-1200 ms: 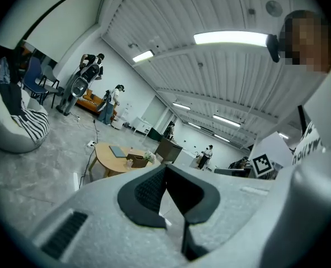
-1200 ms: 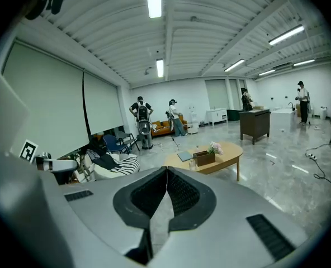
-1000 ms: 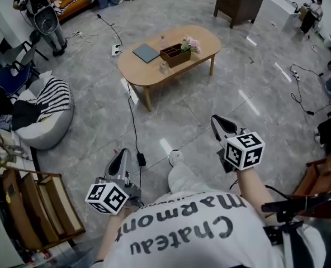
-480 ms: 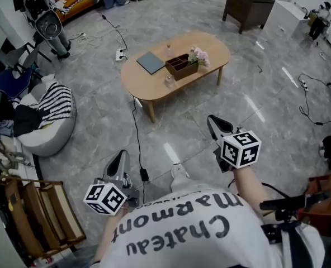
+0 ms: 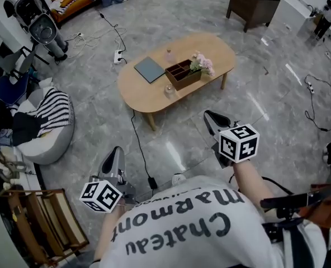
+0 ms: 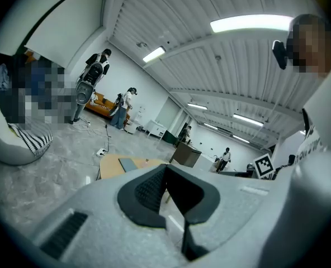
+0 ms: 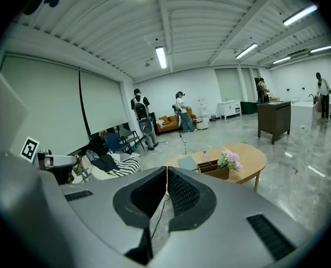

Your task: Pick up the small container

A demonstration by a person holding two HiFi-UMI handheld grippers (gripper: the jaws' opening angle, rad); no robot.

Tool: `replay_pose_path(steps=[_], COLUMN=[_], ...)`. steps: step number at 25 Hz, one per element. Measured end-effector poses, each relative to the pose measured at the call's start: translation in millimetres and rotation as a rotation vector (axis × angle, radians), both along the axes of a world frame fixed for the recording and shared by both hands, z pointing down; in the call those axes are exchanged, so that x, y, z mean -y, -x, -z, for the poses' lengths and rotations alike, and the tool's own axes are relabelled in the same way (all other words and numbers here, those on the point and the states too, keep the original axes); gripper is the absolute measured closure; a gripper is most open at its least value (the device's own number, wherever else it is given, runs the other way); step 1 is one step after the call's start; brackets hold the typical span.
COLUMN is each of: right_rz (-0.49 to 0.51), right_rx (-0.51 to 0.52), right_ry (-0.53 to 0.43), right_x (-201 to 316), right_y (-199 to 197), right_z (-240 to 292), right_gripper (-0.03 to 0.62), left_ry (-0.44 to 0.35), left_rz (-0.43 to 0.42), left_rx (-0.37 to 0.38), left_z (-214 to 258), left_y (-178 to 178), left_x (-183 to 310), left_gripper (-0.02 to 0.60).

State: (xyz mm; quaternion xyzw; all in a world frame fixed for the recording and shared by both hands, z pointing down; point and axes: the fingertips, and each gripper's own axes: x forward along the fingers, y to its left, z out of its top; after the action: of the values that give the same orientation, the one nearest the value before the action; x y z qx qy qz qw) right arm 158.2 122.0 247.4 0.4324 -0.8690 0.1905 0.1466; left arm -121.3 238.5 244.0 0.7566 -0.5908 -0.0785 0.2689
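An oval wooden table [image 5: 221, 52] stands ahead on the grey floor. It carries a small clear container [image 5: 169, 91] near its front edge, a second small bottle [image 5: 169, 55] farther back, a grey-blue book [image 5: 149, 70] and a brown divided box [image 5: 183, 74] with pink flowers [image 5: 202, 65]. My left gripper [image 5: 116, 151] is low at the left, shut and empty, well short of the table. To the right, my right gripper [image 5: 209, 115] is likewise shut and empty, just short of the table's near edge. The right gripper view shows the table [image 7: 249, 161] beyond its closed jaws.
A black cable [image 5: 137, 138] runs across the floor from the table toward me. A beanbag with striped cloth [image 5: 48, 113] lies left, and wooden frames [image 5: 42, 216] stand at the lower left. A dark cabinet [image 5: 255, 1] stands far right. People stand at the room's far end.
The table has come closer and lower in the head view as the person walks toward it. Both grippers have travelled forward with the person, jaws still shut.
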Motion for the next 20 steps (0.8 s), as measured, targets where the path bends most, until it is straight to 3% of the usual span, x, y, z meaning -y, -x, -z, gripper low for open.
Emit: replay_pose_path(steps=[5, 10, 16, 20], right_rz=[0.012, 0.004, 0.013, -0.017], right_rx=[0.015, 0.048, 0.24, 0.299], right_ry=[0.065, 0.115, 0.161, 0.206], right_x=[20, 39, 48, 68], right_y=[2, 10, 26, 30], right_z=[-20, -40, -58, -75], right_gripper=[0.579, 0.579, 0.579, 0.579], left_ry=[0.024, 0.04, 0.097, 0.118], left_rz=[0.011, 0.002, 0.028, 0.0], left_rx=[-0.036, -0.012, -0.042, -0.062], left_z=[-10, -9, -29, -46], left_y=[-6, -10, -2, 2], left_x=[21, 33, 43, 72], left_gripper=[0.568, 0.568, 0.568, 0.568])
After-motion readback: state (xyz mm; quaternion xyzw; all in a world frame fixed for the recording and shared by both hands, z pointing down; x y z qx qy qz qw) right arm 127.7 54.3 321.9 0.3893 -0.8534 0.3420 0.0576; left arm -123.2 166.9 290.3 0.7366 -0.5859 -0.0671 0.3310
